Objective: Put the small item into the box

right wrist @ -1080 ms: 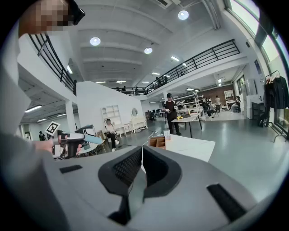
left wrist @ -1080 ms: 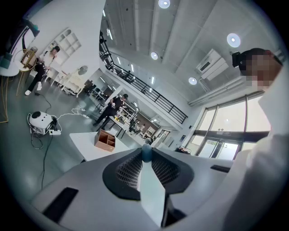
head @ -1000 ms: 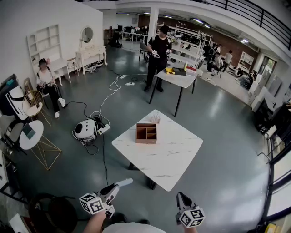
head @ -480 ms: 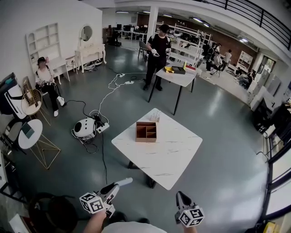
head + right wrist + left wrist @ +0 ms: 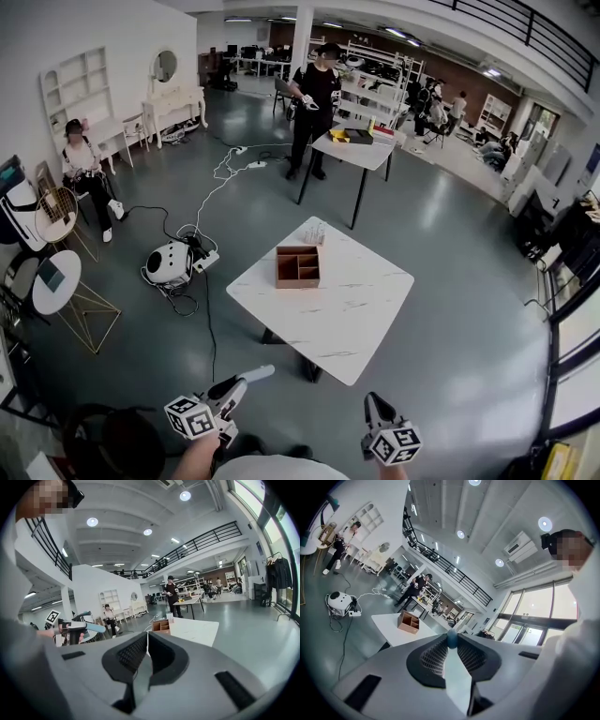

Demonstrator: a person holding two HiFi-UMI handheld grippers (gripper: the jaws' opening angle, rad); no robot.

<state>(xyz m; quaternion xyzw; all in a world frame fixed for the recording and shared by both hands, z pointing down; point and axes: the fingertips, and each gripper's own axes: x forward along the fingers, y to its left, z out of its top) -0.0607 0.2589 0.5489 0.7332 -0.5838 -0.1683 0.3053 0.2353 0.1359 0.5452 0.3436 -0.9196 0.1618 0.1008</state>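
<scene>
In a big room, a brown box (image 5: 298, 267) sits on the white surface (image 5: 352, 319). The left gripper (image 5: 264, 373) fingers pinch a small blue item (image 5: 452, 639); the right gripper (image 5: 372, 401) fingers are clenched.

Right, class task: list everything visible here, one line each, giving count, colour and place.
table: 1, white marble, centre of floor
box: 1, brown, compartmented, on the table's far side
clear item: 1, transparent, on the table just beyond the box
second table: 1, white, farther back
standing person: 1, dark clothes, beside second table
seated person: 1, left wall
round device: 1, white, floor left of table
stick-like item: 1, pale, blue tip, between jaws of left gripper
left gripper: 1, jaws shut on stick-like item
right gripper: 1, dark, jaws together, nothing between
</scene>
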